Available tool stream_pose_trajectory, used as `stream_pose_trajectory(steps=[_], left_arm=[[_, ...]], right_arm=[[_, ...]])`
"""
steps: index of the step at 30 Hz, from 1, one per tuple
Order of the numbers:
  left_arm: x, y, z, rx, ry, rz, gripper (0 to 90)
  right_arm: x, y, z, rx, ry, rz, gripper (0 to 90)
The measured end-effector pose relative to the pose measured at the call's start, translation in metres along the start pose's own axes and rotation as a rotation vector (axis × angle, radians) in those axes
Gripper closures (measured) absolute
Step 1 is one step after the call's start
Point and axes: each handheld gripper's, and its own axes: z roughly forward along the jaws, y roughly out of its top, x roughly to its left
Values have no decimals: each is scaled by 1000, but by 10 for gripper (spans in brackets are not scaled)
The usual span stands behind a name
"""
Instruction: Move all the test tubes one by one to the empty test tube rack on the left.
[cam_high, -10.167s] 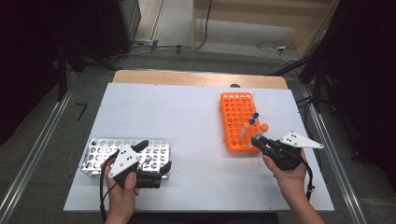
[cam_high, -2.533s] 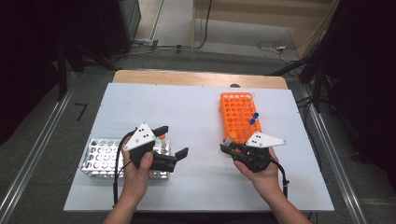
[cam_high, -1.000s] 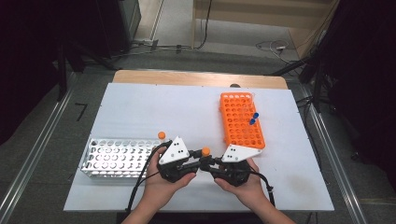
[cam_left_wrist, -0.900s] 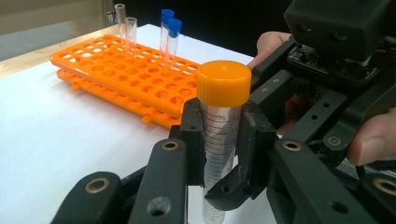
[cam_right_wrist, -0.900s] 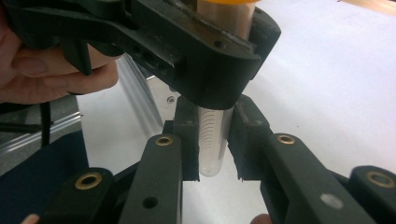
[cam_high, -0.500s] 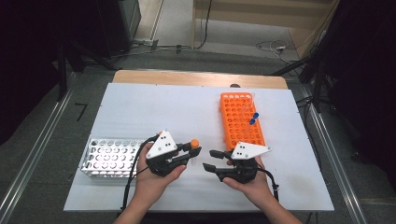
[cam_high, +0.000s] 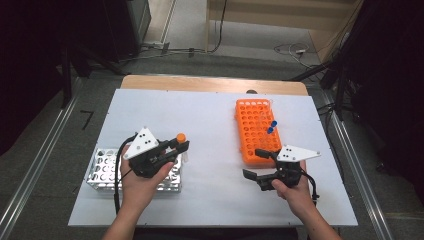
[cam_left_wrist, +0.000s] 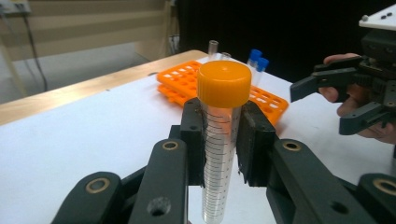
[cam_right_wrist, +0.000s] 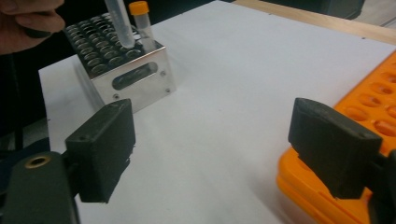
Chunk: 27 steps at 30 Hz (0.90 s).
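My left gripper (cam_high: 180, 146) is shut on a clear graduated tube with an orange cap (cam_high: 181, 137), held upright over the right end of the silver rack (cam_high: 102, 170). In the left gripper view the tube (cam_left_wrist: 223, 84) stands between my pads. The right gripper view shows its lower end (cam_right_wrist: 119, 25) just above the rack (cam_right_wrist: 135, 77), beside a second orange-capped tube (cam_right_wrist: 141, 21) standing in a corner hole. My right gripper (cam_high: 251, 162) sits by the near end of the orange rack (cam_high: 256, 127); its jaws have just been opening and nothing is between them (cam_right_wrist: 219, 149).
Two blue-capped tubes (cam_high: 271, 126) stand in the orange rack, also seen from the left gripper (cam_left_wrist: 257, 58). The white table top (cam_high: 210, 115) lies bare between the two racks. Cables and dark equipment lie beyond the far edge.
The grippers met mid-table on the orange-capped tube a second ago. Now the left has carried it left to the silver rack, while the right has opened and drawn back toward the orange rack.
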Motion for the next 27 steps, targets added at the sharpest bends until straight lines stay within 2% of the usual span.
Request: stream_pose_trajectory(steps=[4,7,12,20,24,27], left_arm=[[10,0,-9,-12,32,-9,745],[17,0,-14,-19,58,-19,745],[25,-2,-21,-24,104,-19,745],[35,-11,-20,-20,128,-48,745],[38,-17,-17,-9,147,-59,745],[41,-22,-14,-14,143,-76,744]], right_arm=[[-10,-4,-4,-3,-4,16,73],[-15,-6,-6,1,-28,4,53],[-23,-8,-11,-8,-57,19,0],[-36,-12,-17,-13,-102,44,0],[-38,-13,-18,-12,-115,53,0],[-38,-13,-18,-10,-120,52,0]])
